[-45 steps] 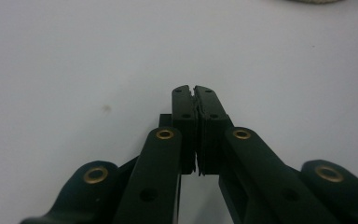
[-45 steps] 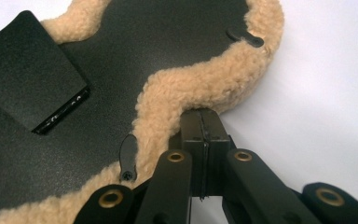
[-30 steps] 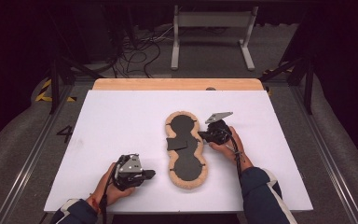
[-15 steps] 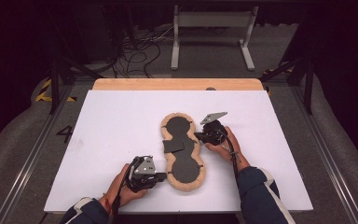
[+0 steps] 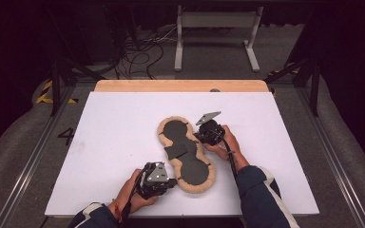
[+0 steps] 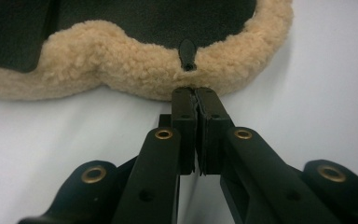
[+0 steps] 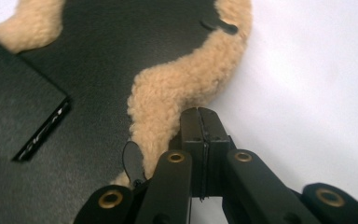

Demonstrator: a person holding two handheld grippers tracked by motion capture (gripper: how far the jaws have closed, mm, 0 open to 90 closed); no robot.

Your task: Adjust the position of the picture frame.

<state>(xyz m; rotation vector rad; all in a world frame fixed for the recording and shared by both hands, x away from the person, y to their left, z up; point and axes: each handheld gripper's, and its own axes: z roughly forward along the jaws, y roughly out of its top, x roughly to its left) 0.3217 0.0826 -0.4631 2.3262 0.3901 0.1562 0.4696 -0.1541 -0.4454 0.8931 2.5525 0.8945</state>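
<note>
A peanut-shaped black pad (image 5: 192, 172) with a tan fleece border (image 6: 135, 74) lies at the middle of the white table (image 5: 119, 123), with a black rectangular patch (image 5: 176, 152) across its waist. My left gripper (image 5: 173, 181) (image 6: 196, 91) is shut, its tips against the fleece at the near lobe, just below a small black tab (image 6: 187, 52). My right gripper (image 5: 197, 136) (image 7: 199, 112) is shut too, its tips pressed to the fleece (image 7: 168, 93) at the pad's right waist, beside another black tab (image 7: 132, 163). Nothing shows between either pair of jaws.
A wooden board (image 5: 180, 85) runs along the table's far edge. Beyond it on the floor stand a metal frame (image 5: 216, 28) and loose cables (image 5: 138, 52). Metal rails (image 5: 33, 156) flank the table on both sides.
My left gripper has slid right across the table up to the pad's near lobe. My right gripper has moved a little left, and the pad's far lobe has shifted left with it.
</note>
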